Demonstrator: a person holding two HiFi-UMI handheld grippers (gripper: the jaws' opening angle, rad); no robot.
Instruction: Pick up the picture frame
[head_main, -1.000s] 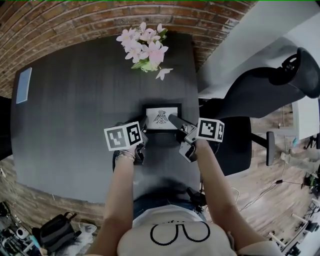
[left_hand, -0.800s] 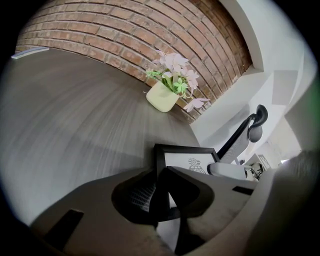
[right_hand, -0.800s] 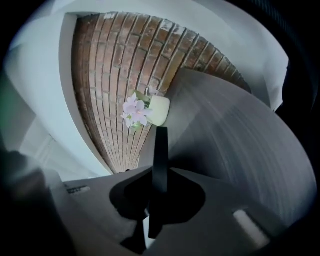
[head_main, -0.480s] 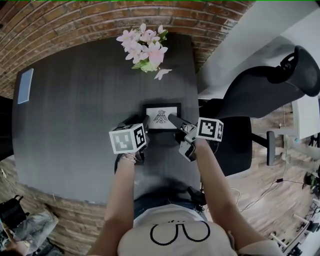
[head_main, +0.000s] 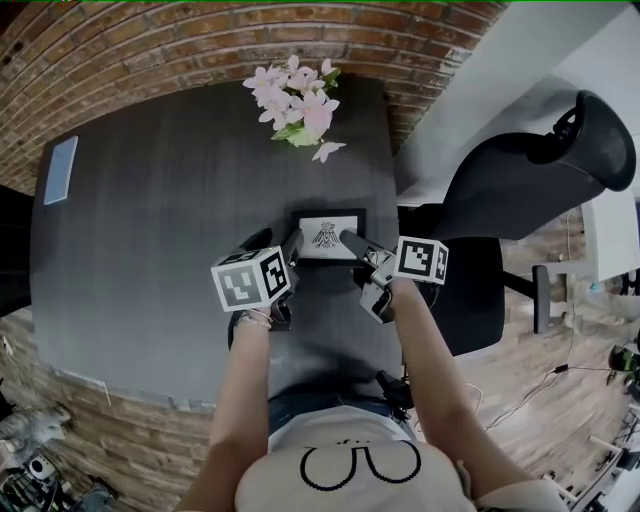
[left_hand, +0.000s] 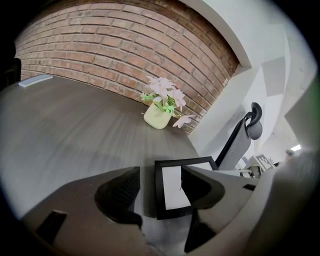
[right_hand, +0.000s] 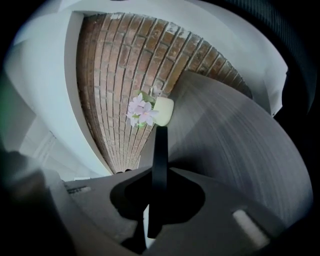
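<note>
One grip holds: the left gripper's (head_main: 277, 245) fingers have just opened wide, the picture frame's (head_main: 325, 236) edge loose between them. The right gripper's (head_main: 350, 241) fingers pinch its right edge, so the lift probably rests there.

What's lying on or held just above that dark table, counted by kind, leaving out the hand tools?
picture frame: 1
pot of pink flowers: 1
flat pale-blue item at the table's far left edge: 1
Total: 3
</note>
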